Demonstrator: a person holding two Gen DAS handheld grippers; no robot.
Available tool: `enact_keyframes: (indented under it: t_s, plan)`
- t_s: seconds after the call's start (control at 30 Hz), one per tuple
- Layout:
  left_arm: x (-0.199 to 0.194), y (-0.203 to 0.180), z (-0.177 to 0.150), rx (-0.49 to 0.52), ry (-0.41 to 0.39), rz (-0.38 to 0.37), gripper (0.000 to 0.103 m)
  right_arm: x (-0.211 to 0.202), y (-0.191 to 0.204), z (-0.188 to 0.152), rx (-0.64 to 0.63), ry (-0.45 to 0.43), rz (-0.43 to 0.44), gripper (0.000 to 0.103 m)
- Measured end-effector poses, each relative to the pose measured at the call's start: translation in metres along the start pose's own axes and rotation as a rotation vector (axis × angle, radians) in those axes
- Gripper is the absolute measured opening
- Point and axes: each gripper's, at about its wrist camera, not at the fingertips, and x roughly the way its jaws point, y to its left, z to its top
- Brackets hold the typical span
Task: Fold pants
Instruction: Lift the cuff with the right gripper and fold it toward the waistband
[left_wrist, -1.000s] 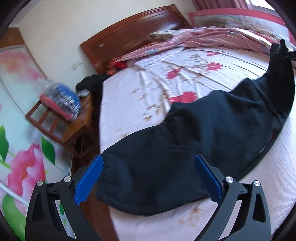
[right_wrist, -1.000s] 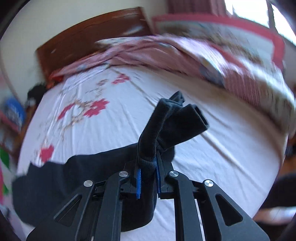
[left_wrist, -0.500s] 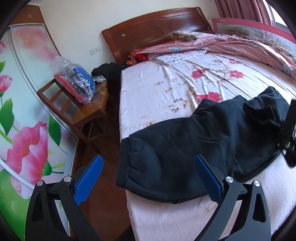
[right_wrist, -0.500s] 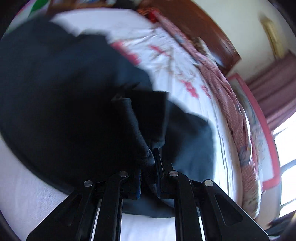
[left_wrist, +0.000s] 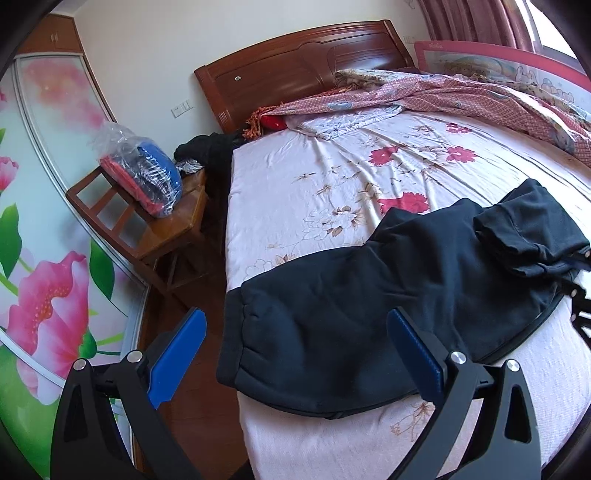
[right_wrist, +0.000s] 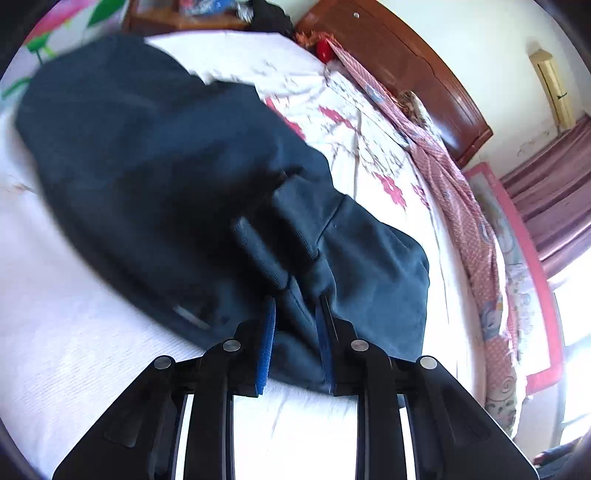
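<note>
**Pants: first fold down, right gripper letting go**

Compared to a second ago, the leg ends have travelled a long way: back then the right gripper (right_wrist: 295, 328) had the cuffs pinched tight and lifted well above the bed, and now they lie on top of the rest of the pants (left_wrist: 369, 314). So the lengthwise half-fold is basically laid.

Right gripper: the jaws are opening. They stand narrow, with the dark cloth between them, but the blue pads (right_wrist: 266, 339) look to be easing off the fabric rather than clamping it. It sits low, right at the folded edge near the bed's (left_wrist: 332, 443) side.

Left gripper (left_wrist: 295, 362): jaws wide, nothing in them. It hovers over the near end of the pants, which droops over the mattress corner, and doesn't touch the cloth.

Where the pants are: across the near part of the flowered sheet, one end hanging off the corner, cuffs (left_wrist: 517, 236) doubled back on the far right as the left camera sees it.

My read on progress: roughly halfway. What's done is the leg-to-waist fold. What's left, I'd guess:
- right gripper clears out
- the bunched cuffs get smoothed, they look lumpy and not square to the edge
- maybe another fold to make it compact
- the overhanging end gets pulled onto the bed
</note>
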Motion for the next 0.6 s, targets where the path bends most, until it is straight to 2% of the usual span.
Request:
enact_keyframes:
  t_s: [0.1,0.13,0.2,0.3,0.4,0.5,0.6]
  plan:
    - [-0.002,-0.004,0.0,0.002,0.0,-0.007,0.099,-0.002,-0.012,0.008,0.021,-0.045,-0.036,0.022]
    - [-0.002,-0.006,-0.001,0.003,0.0,-0.011,0.099,0.007,-0.011,0.011,-0.018,-0.035,-0.052,0.022]
    - [-0.003,-0.008,-0.001,0.008,-0.001,-0.016,0.099,0.017,-0.005,0.015,-0.047,-0.043,-0.031,0.022]
    - [-0.003,-0.008,-0.002,0.014,-0.006,-0.012,0.099,0.033,0.013,0.018,-0.167,-0.045,-0.094,0.022]
    - [0.002,-0.008,-0.001,0.012,0.006,-0.012,0.099,0.045,0.014,0.019,-0.187,-0.05,-0.094,0.022]
    - [0.007,-0.011,0.0,0.022,0.011,-0.006,0.099,0.052,0.019,0.023,-0.227,-0.048,-0.148,0.022]
    - [0.011,-0.012,0.001,0.019,0.022,-0.013,0.099,0.058,0.014,0.027,-0.179,-0.031,-0.133,0.022]
